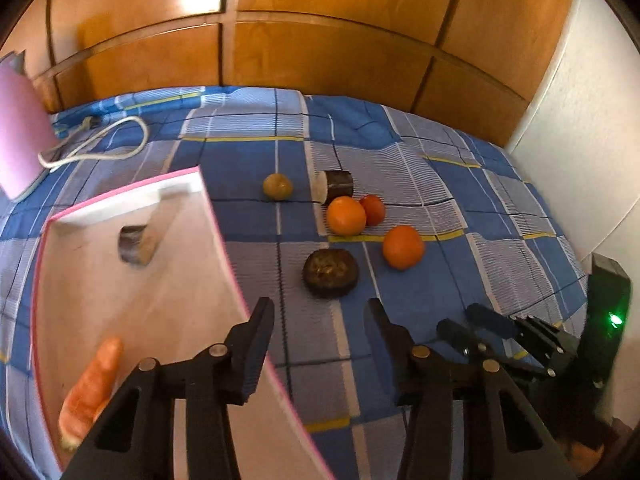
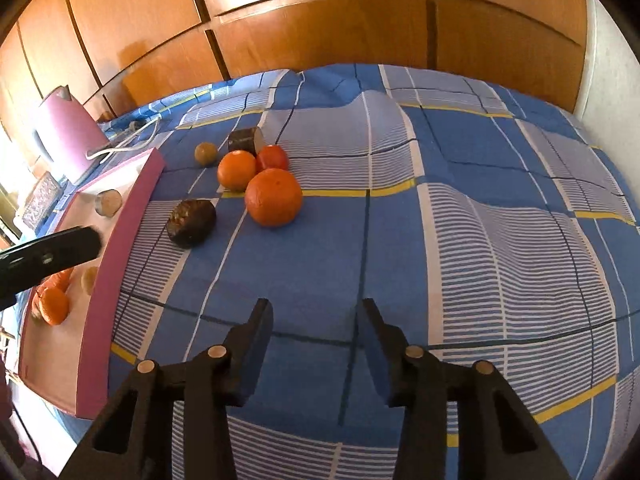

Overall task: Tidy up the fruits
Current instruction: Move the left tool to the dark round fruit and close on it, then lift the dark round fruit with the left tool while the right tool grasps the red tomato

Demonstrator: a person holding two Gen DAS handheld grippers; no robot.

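target: I am facing the dark fruit (image 1: 330, 273) lying straight ahead of my left gripper (image 1: 318, 330), just right of the tray (image 1: 224, 236) | left: jaws partly open, holding nothing | right gripper (image 2: 316, 330): partly open, empty, sitting farther from it
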